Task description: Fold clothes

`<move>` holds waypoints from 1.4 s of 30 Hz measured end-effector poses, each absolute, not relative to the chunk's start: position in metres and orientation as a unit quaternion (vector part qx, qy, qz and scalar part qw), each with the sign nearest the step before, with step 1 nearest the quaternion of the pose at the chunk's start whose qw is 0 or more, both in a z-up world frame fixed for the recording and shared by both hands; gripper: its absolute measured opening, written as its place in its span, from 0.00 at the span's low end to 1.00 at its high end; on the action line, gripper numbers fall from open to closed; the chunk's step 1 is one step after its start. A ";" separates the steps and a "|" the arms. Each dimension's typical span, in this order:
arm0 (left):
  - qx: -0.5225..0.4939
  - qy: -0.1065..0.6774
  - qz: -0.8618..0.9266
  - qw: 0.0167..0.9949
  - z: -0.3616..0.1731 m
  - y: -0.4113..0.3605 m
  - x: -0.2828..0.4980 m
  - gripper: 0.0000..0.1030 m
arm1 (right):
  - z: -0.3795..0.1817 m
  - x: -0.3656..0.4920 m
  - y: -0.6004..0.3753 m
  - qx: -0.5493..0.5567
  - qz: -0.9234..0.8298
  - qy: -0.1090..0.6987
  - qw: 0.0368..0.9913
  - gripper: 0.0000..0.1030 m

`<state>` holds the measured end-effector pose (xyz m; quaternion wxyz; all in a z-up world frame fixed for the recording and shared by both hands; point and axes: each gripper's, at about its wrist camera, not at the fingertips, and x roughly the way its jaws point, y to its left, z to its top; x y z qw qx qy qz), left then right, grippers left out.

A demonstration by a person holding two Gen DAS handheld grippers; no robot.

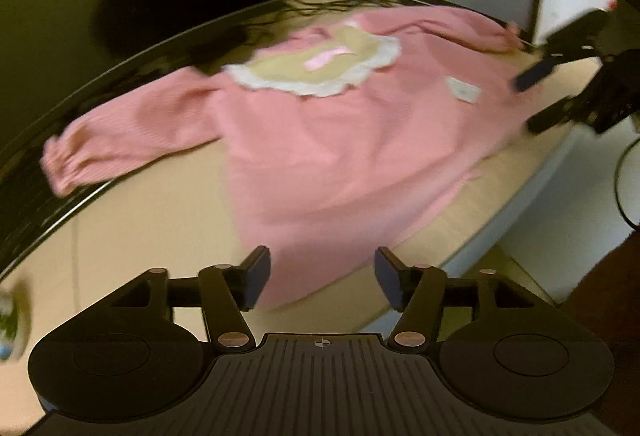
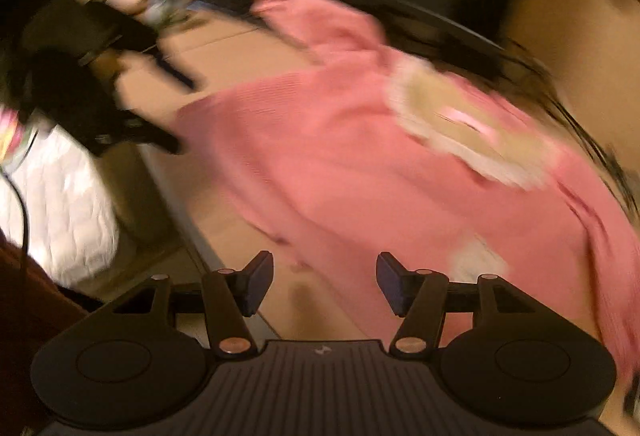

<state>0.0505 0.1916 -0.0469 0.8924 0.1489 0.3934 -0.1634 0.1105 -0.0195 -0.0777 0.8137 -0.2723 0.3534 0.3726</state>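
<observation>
Fingers on my left gripper point(image 1: 320, 282) and right gripper point(image 2: 324, 282) apart, holding nothing; risk: grabbing the pink top point(image 1: 320, 140) unevenly drags it off the table's point(image 1: 140, 236) near edge.

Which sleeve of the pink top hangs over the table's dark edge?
The sleeve stretched out flat on the left wrist picture's left side; its gathered cuff passes the dark edge. The other sleeve lies bunched at the far right, on the tan table.
</observation>
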 end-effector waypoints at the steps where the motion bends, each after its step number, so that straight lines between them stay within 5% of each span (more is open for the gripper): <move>1: 0.158 0.392 -0.170 0.890 -0.050 0.185 0.054 0.70 | -0.084 0.110 -0.009 -0.301 0.377 0.345 0.805 0.54; 3: 0.175 0.390 -0.180 0.886 -0.057 0.173 0.060 0.70 | -0.090 0.114 0.000 -0.335 0.382 0.342 0.791 0.03; 6: 0.187 0.386 -0.197 0.881 -0.056 0.162 0.065 0.72 | -0.061 0.125 -0.013 -0.240 0.406 0.382 0.795 0.03; 8: 0.180 0.374 -0.213 0.884 -0.046 0.161 0.061 0.82 | -0.042 0.132 -0.026 -0.168 0.419 0.406 0.795 0.03; 12: 0.142 0.365 -0.244 0.887 -0.032 0.162 0.058 0.91 | -0.012 0.150 -0.065 -0.029 0.420 0.432 0.797 0.10; 13: 0.140 0.366 -0.245 0.887 -0.031 0.162 0.059 0.92 | -0.004 0.152 -0.076 -0.004 0.421 0.429 0.799 0.18; 15: 0.145 0.368 -0.242 0.886 -0.033 0.161 0.062 0.92 | 0.009 0.146 -0.092 0.002 0.416 0.410 0.812 0.57; 16: 0.146 0.371 -0.241 0.885 -0.034 0.161 0.063 0.92 | 0.014 0.142 -0.098 -0.004 0.413 0.402 0.817 0.59; 23: 0.138 0.401 -0.271 0.864 -0.043 0.164 0.067 0.93 | -0.026 0.162 -0.152 -0.001 0.256 0.451 0.855 0.59; 28: 0.027 0.441 -0.264 0.857 -0.061 0.182 0.082 0.94 | -0.068 0.176 -0.192 0.072 0.174 0.479 0.858 0.56; 32: -0.061 0.466 -0.235 0.851 -0.077 0.203 0.086 0.95 | -0.070 0.157 -0.198 0.053 0.167 0.476 0.862 0.56; 42: -0.071 0.453 -0.222 0.860 -0.079 0.216 0.072 0.95 | -0.067 0.132 -0.184 0.022 0.160 0.482 0.861 0.57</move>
